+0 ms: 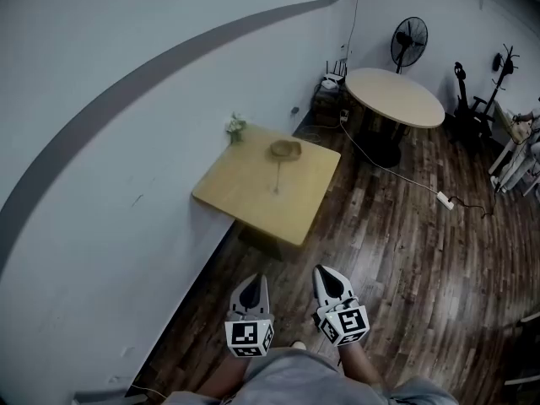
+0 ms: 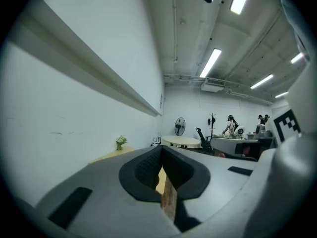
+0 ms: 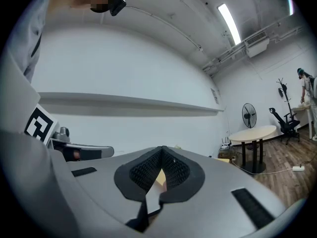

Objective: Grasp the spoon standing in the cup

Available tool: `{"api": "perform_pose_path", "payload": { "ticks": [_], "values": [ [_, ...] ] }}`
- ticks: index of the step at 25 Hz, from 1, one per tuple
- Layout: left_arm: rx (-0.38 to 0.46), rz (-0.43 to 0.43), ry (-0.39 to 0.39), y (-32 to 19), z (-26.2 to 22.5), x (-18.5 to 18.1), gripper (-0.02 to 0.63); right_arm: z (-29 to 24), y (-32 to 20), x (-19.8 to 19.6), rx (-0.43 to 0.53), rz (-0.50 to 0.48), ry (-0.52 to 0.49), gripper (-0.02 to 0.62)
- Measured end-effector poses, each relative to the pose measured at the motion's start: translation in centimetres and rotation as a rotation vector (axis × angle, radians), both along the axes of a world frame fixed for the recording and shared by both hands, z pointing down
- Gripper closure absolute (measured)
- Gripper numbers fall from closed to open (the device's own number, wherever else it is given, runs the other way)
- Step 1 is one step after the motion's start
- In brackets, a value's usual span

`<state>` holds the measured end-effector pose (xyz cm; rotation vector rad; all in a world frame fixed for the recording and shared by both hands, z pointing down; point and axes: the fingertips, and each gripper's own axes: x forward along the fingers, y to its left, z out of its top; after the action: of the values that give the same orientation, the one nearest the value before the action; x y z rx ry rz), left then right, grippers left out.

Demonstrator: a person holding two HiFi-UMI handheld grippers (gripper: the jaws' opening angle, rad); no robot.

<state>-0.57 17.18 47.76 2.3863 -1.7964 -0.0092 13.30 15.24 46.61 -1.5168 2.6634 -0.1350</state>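
Note:
Far ahead in the head view a thin spoon (image 1: 277, 175) stands upright in a small cup (image 1: 276, 191) near the middle of a square light-wood table (image 1: 245, 201) against the wall. Both grippers hang low over the floor, well short of that table. My left gripper (image 1: 256, 278) is shut with nothing in it, and so is my right gripper (image 1: 323, 270) beside it. In the left gripper view the left gripper (image 2: 161, 150) shows its pads meeting. The right gripper view shows the right gripper (image 3: 161, 150) closed the same way. Cup and spoon are hidden in both gripper views.
A woven bowl (image 1: 285, 148) and a small plant (image 1: 235, 127) also sit on the square table. Beyond it stand a round table (image 1: 394, 97) and a fan (image 1: 409, 40). A cable with a power strip (image 1: 445, 199) lies on the dark wood floor. The curved wall runs along the left.

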Motion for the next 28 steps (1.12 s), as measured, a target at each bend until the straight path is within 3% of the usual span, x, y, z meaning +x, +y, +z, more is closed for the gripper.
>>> {"api": "perform_pose_path", "payload": {
  "ticks": [7, 17, 23, 28],
  "values": [
    [-0.007, -0.005, -0.005, 0.2, 0.0, 2.9, 0.604, 0.2, 0.4, 1.3, 0.006, -0.065, 0.033, 0.597],
    [-0.035, 0.002, -0.029, -0.7, 0.6, 4.0, 0.604, 1.6, -0.8, 3.3, -0.033, -0.033, 0.008, 0.597],
    [-0.042, 0.018, -0.018, -4.0, 1.2, 3.7, 0.604, 1.8, -3.7, 3.2, -0.035, -0.014, 0.011, 0.597],
    [-0.002, 0.031, 0.008, -8.4, 0.4, 2.9, 0.604, 1.7, -7.5, 2.6, -0.032, 0.008, 0.027, 0.597]
  ]
}}
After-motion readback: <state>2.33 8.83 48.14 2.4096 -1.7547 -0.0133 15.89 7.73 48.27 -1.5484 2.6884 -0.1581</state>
